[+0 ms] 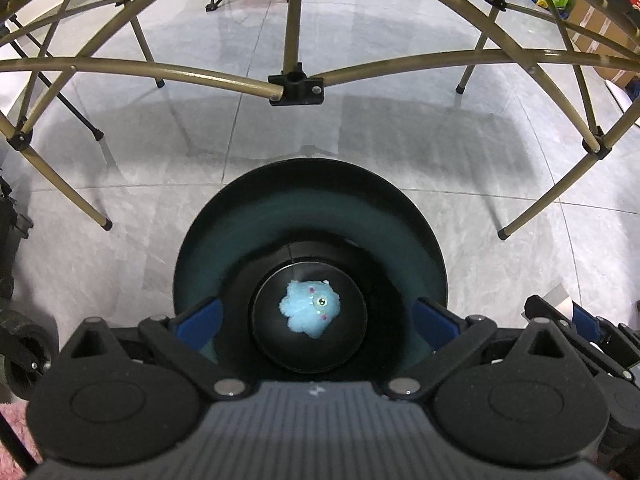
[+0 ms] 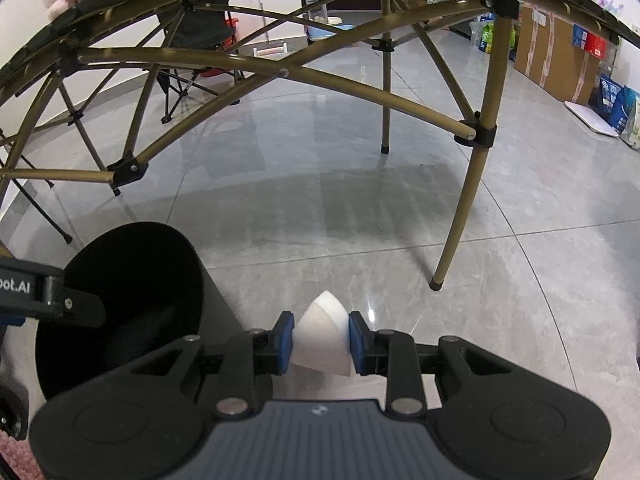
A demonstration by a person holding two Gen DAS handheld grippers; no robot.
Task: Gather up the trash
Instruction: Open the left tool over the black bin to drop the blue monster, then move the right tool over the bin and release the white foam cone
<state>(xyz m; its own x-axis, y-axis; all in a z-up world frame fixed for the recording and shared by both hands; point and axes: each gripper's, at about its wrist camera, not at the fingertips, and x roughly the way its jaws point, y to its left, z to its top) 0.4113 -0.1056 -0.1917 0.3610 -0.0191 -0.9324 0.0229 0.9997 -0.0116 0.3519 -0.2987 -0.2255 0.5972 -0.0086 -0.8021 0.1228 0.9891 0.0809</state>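
A black round trash bin (image 1: pixel 310 200) stands on the floor right below my left gripper (image 1: pixel 316 316), whose blue-padded jaws are spread wide over the bin's mouth and hold nothing. A light blue fluffy item (image 1: pixel 310 306) lies at the bin's bottom. In the right wrist view the bin (image 2: pixel 132 280) is at lower left. My right gripper (image 2: pixel 320 340) is shut on a white paper piece (image 2: pixel 322 338), held above the floor just right of the bin. The right gripper's fingers (image 1: pixel 560 316) show at the right edge of the left wrist view.
A folding table's gold metal frame (image 1: pixel 296 84) and legs (image 2: pixel 460 208) arch over the grey tiled floor (image 2: pixel 360 220). A folding chair (image 2: pixel 196 52) stands behind. Cardboard boxes (image 2: pixel 556 52) and bags (image 2: pixel 616 108) line the right wall. A wheeled black cart (image 1: pixel 16 320) is at left.
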